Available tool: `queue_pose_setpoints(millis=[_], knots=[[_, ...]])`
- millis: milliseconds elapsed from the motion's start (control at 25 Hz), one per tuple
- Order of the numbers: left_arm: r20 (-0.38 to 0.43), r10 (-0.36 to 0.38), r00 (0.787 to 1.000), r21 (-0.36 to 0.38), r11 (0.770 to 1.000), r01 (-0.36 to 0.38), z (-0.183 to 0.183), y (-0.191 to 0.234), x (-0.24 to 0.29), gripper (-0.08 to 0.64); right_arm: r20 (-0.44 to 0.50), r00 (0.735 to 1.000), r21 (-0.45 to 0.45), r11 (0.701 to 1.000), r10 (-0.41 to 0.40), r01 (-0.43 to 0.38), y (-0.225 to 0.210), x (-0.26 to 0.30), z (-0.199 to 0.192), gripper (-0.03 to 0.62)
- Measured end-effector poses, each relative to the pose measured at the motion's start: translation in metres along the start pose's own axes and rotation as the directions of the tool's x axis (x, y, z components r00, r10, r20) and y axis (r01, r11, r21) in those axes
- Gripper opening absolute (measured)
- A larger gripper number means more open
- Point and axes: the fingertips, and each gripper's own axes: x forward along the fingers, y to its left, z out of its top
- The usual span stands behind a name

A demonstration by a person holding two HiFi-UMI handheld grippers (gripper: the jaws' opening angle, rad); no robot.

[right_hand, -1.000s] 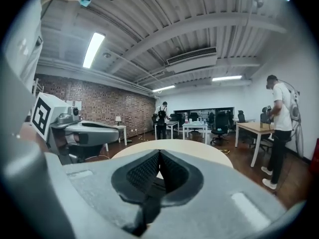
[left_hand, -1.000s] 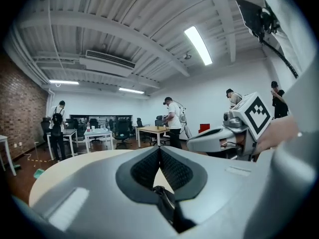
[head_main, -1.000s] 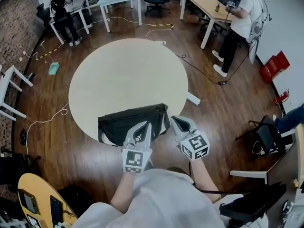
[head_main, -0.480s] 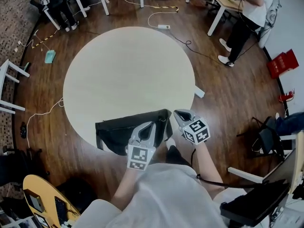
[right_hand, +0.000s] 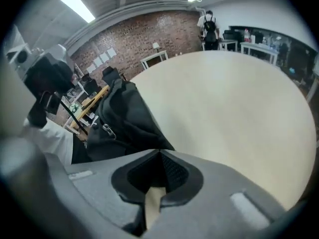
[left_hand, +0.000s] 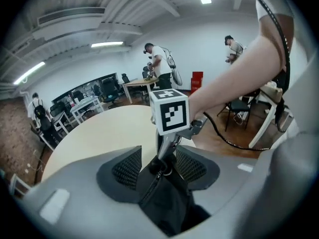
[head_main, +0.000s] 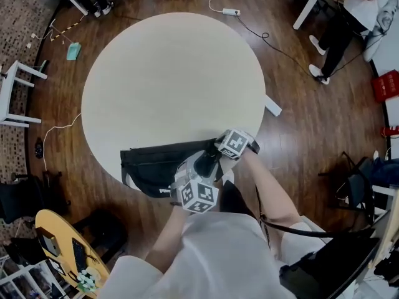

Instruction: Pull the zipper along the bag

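A black bag point(head_main: 156, 166) lies at the near edge of the round beige table point(head_main: 168, 80), part of it hanging over the rim. My left gripper point(head_main: 201, 167) stands over the bag's right end. In the left gripper view its jaws point(left_hand: 159, 168) are opening, wide apart, with the bag point(left_hand: 167, 203) and its zipper point(left_hand: 149, 190) between the pads, neither pad pressing. My right gripper point(head_main: 218, 156) reaches in from the right. Its fingertips point(left_hand: 163, 158) come down on that same end of the bag beside a small metal ring point(left_hand: 165, 172). In its own view my right gripper point(right_hand: 159, 157) has its jaws together at the bag's corner point(right_hand: 127, 121).
The table rim point(head_main: 100, 148) curves close to my body. Around it is wooden floor point(head_main: 293, 117) with a cable and power strip point(head_main: 232, 11). A yellow desk point(head_main: 53, 238) stands at the lower left, a white table leg point(head_main: 19, 98) at the left, a person point(head_main: 349, 17) at the far right.
The head view has swung down over the table. My right gripper has turned and moved left onto the bag's right end. My left gripper has shifted right to meet it.
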Motion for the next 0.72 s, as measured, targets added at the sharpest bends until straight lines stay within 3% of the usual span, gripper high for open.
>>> queue_pose_setpoints(millis=[160, 360, 440, 560, 720], knots=[[-0.108, 0.005, 0.994, 0.104, 0.995, 0.006, -0.013, -0.009, 0.038, 0.252, -0.038, 0.995, 0.017, 0.996, 0.093, -0.092, -0.003, 0.006, 0.000, -0.011], [-0.253, 0.047, 0.966, 0.182, 0.983, -0.001, -0.046, -0.007, 0.071, 0.221, -0.006, 0.987, 0.081, 0.984, 0.159, -0.158, -0.003, 0.007, 0.003, -0.011], [-0.277, 0.069, 0.958, 0.226, 0.974, -0.005, -0.053, -0.006, 0.077, 0.196, 0.006, 0.988, 0.090, 0.984, 0.157, -0.156, -0.003, 0.007, 0.003, -0.011], [-0.294, 0.091, 0.951, 0.287, 0.958, -0.003, -0.056, -0.006, 0.079, 0.053, 0.020, 0.991, 0.100, 0.986, 0.131, -0.133, -0.003, 0.007, 0.004, -0.011], [-0.274, 0.040, 0.961, 0.251, 0.967, 0.032, -0.054, -0.012, 0.069, 0.026, 0.033, 0.996, 0.119, 0.989, 0.089, -0.092, -0.004, 0.006, 0.003, -0.011]])
